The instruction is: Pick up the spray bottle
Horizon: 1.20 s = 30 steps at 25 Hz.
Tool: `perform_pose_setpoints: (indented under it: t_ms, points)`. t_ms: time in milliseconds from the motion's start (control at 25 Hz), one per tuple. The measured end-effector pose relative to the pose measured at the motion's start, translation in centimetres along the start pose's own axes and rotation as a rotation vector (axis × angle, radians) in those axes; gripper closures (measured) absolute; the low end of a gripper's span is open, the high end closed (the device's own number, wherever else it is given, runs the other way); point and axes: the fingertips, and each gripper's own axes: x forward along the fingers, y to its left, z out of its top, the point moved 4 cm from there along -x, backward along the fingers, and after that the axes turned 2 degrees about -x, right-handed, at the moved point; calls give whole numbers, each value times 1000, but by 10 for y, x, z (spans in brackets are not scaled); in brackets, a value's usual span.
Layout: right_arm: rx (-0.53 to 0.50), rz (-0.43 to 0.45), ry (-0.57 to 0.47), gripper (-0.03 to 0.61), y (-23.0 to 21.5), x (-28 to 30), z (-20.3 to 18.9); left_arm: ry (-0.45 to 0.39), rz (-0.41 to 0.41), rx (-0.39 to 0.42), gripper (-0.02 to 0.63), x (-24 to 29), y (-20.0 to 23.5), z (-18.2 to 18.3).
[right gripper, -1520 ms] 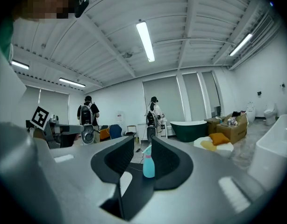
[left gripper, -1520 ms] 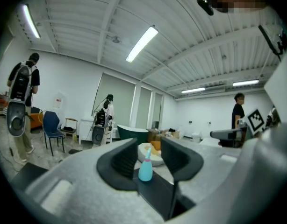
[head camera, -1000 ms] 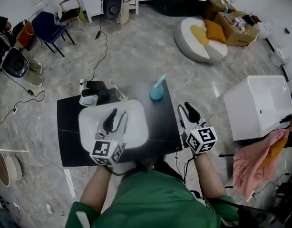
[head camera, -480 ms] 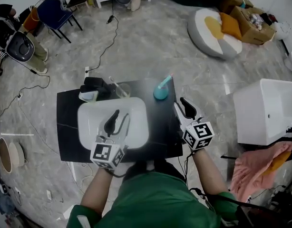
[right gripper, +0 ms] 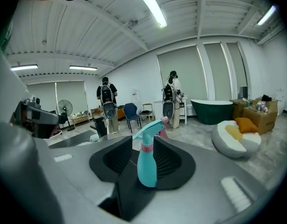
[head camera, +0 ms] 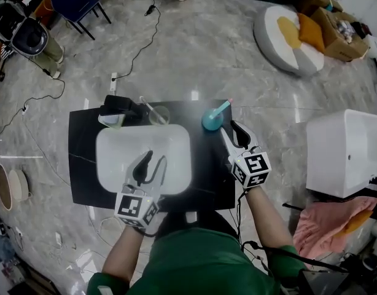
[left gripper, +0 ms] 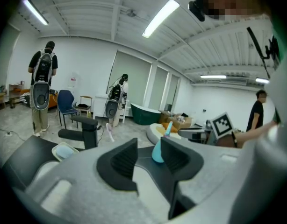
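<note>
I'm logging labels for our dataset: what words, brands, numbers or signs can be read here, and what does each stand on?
No text can be read anywhere.
Spray bottle: no label or print shows.
Marker cubes: black-and-white square patterns only, no letters or digits.
Wall sheet: too small to read.
</note>
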Motion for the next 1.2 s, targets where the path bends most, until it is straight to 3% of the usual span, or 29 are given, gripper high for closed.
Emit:
perform_pose_setpoints:
  t_ms: [640, 920, 1200]
  points:
    - [-85, 11, 33, 426, -12, 68, -35, 58, 23, -10, 459, 9, 15, -20]
    - [-136, -6, 4, 426, -12, 74, -28, 68, 32, -17, 459, 5, 18, -21]
    - [-124, -12, -11, 442, -10, 72, -22, 69, 32, -34, 459, 0, 21, -21]
